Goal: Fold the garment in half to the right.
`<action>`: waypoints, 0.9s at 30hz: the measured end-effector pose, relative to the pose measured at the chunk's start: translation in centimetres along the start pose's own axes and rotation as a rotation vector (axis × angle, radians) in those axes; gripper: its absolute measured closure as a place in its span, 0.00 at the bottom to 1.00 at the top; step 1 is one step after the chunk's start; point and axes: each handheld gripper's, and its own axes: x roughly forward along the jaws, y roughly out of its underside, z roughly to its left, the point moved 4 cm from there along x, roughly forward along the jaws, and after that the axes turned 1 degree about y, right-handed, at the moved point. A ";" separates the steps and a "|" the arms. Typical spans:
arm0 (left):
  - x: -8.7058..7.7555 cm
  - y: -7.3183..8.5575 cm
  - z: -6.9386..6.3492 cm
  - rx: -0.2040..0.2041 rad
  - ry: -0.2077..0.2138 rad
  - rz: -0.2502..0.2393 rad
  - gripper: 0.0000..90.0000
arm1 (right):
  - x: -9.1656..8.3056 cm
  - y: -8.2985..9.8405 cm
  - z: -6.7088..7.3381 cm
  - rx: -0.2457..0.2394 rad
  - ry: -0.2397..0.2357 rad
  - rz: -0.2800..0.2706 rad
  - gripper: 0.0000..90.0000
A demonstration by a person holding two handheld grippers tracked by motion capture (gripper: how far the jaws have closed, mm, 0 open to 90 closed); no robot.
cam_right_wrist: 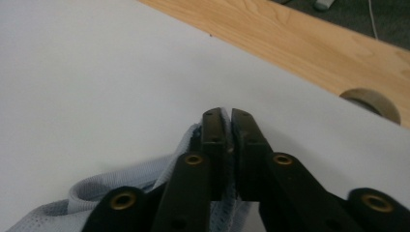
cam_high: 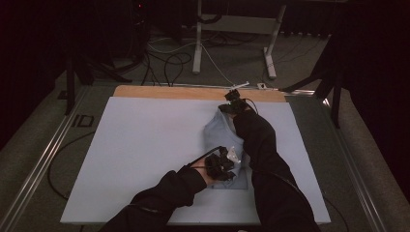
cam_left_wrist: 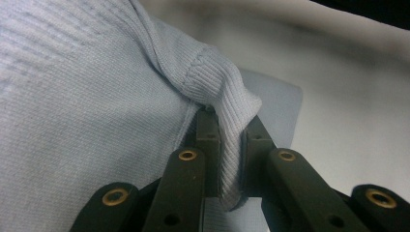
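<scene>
A light blue knit garment [cam_high: 220, 131] lies folded on the right half of the white board [cam_high: 145, 145]. My left gripper [cam_high: 222, 165] is at the garment's near end. In the left gripper view that gripper [cam_left_wrist: 231, 118] is shut on a ribbed hem of the garment [cam_left_wrist: 72, 106], which bulges up over the jaw tips. My right gripper [cam_high: 233, 102] is at the garment's far end, near the wooden strip. In the right gripper view it [cam_right_wrist: 228, 115] is shut on a thin edge of the garment [cam_right_wrist: 96, 189], just above the white board [cam_right_wrist: 96, 72].
A bare wooden strip [cam_high: 193, 92] runs along the board's far edge, with a round hole [cam_right_wrist: 371, 100] in it. Metal rails [cam_high: 43, 159] flank the table. Behind it stand a desk frame [cam_high: 197, 43] and floor cables [cam_high: 169, 60].
</scene>
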 end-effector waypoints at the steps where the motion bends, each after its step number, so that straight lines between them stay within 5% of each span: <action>1: 0.0 0.0 0.0 0.000 0.000 0.000 0.92 | 0.0 0.0 -0.1 0.003 0.006 -0.001 0.87; 3: 0.3 -0.1 0.0 -0.018 0.006 -0.008 0.92 | -0.3 0.1 -0.3 0.001 0.020 0.000 0.72; 4: 0.3 -0.1 0.0 -0.018 0.006 -0.008 0.92 | -0.3 0.1 -0.3 0.001 0.020 0.000 0.72; 5: 0.4 -0.1 0.0 -0.008 0.004 -0.001 0.92 | -0.7 0.1 -0.6 0.022 0.010 0.000 0.59; 13: 0.9 -0.3 -0.1 -0.023 -0.001 -0.004 0.92 | -2.4 0.1 -1.6 0.038 0.034 -0.006 0.31; 16: 1.0 -0.5 -0.3 -0.030 0.002 -0.014 0.90 | -3.8 0.2 -2.0 0.070 0.000 -0.030 0.13; 27: 1.3 -1.5 -1.8 -0.014 0.082 -0.022 0.70 | -6.3 1.3 -1.7 0.064 -0.003 -0.048 0.13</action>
